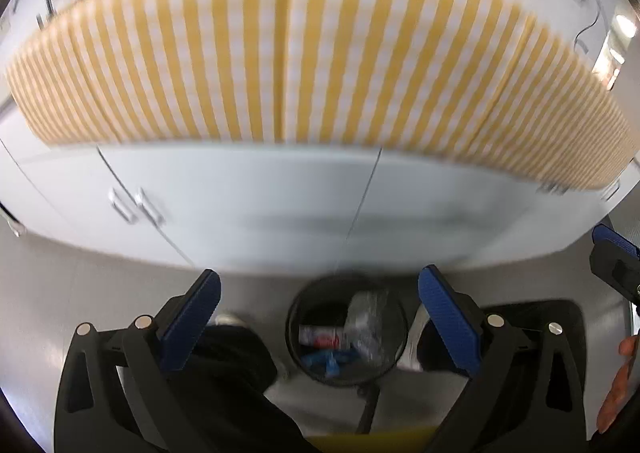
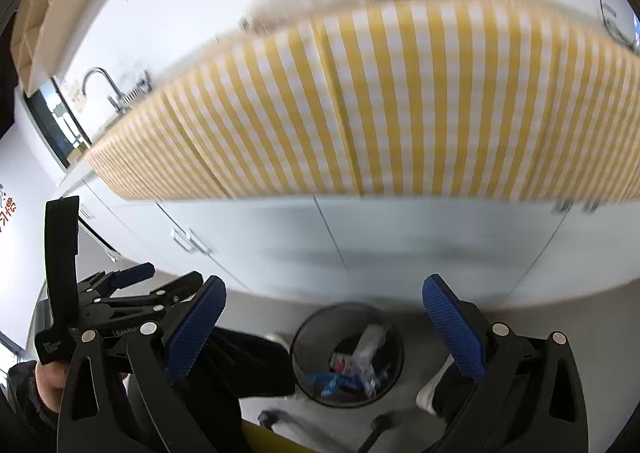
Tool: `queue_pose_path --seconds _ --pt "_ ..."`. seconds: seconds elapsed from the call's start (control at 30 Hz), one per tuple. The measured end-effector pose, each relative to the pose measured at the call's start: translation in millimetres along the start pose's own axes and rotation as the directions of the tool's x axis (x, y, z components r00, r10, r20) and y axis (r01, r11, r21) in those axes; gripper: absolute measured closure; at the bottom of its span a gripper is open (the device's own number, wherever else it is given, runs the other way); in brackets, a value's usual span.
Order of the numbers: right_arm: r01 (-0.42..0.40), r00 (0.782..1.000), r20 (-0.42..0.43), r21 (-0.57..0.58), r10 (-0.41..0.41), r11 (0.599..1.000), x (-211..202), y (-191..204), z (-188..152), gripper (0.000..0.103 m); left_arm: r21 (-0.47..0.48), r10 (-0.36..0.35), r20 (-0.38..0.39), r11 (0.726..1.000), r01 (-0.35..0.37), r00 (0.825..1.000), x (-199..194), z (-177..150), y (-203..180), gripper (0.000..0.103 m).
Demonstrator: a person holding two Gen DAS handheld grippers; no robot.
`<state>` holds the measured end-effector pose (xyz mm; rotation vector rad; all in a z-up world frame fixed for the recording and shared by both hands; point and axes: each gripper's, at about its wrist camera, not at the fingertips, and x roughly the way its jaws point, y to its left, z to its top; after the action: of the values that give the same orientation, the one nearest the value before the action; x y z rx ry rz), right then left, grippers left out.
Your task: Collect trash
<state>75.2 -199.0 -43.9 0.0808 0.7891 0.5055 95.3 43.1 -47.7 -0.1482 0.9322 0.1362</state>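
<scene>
With the left gripper (image 1: 319, 317) and right gripper (image 2: 324, 323) both spread and empty above the round black mesh bin (image 1: 347, 333) holding collected trash, raise them steadily toward the yellow-checked tablecloth (image 2: 400, 105) for remaining litter.

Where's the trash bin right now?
The black mesh bin stands on the floor before the white cabinets, below the checked tablecloth; both wrist views frame it between open, empty fingers, low centre.
</scene>
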Motion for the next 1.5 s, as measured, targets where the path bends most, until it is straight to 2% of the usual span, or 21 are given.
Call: queue_pose_path --seconds 0.2,0.3,0.4,0.53,0.7,0.93,1.17,1.23,1.27,1.3,1.33,1.37,1.4,1.47,1.5 --pt "-0.018 0.994 0.107 -0.034 0.021 0.999 -49 9 43 0.004 0.016 -0.011 0.146 1.000 0.009 0.989 -52 48 3 0.005" --pt "-0.037 0.987 0.152 -0.043 0.044 0.998 -66 12 70 0.004 0.030 0.016 0.206 0.999 -0.023 0.979 -64 74 3 0.005" --pt "-0.054 0.980 0.189 -0.055 0.063 0.997 -75 17 98 0.004 0.045 0.023 0.242 0.998 -0.035 0.970 -72 105 5 0.005" --pt "-0.087 0.974 0.202 -0.061 0.097 0.994 -72 22 137 0.004 0.081 0.063 0.262 0.993 -0.088 0.963 -67 141 5 0.005" --pt "-0.132 0.972 0.188 -0.064 0.142 0.989 -43 36 188 0.004 0.053 0.069 0.269 0.995 -0.086 0.961 -57 176 17 0.005" --pt "-0.144 0.977 0.155 -0.030 0.147 0.989 32 43 267 0.004 0.058 0.076 0.269 0.994 -0.095 0.960 -31 222 30 0.004" --pt "-0.171 0.981 0.103 0.056 0.165 0.984 100 30 302 0.004 0.115 0.065 0.244 0.989 -0.095 0.968 2 253 20 0.004" --pt "-0.162 0.984 0.081 0.053 0.158 0.985 116 28 305 0.019 0.123 0.057 0.237 0.988 -0.089 0.970 9 258 17 0.004" --pt "-0.159 0.986 0.068 0.053 0.155 0.986 121 26 306 0.042 0.121 0.054 0.231 0.989 -0.083 0.971 12 260 16 0.005" --pt "-0.157 0.986 0.058 0.057 0.154 0.986 126 25 307 0.057 0.118 0.046 0.226 0.990 -0.074 0.973 14 262 15 0.005" --pt "-0.156 0.987 0.051 0.062 0.153 0.986 128 21 307 0.065 0.118 0.030 0.219 0.991 -0.057 0.975 17 264 14 0.005" --pt "-0.154 0.987 0.049 0.067 0.151 0.986 128 15 305 0.080 0.120 0.024 0.217 0.991 -0.051 0.976 18 265 13 0.005" --pt "-0.149 0.988 0.046 0.066 0.146 0.987 127 11 303 0.088 0.124 0.018 0.217 0.991 -0.046 0.976 19 266 11 0.005" --pt "-0.154 0.987 0.045 0.066 0.152 0.986 118 0 297 0.095 0.139 -0.003 0.218 0.990 -0.028 0.976 21 269 4 0.005" --pt "-0.165 0.986 0.045 0.066 0.162 0.984 113 -5 294 0.096 0.147 -0.018 0.220 0.989 -0.015 0.975 21 271 0 0.005"
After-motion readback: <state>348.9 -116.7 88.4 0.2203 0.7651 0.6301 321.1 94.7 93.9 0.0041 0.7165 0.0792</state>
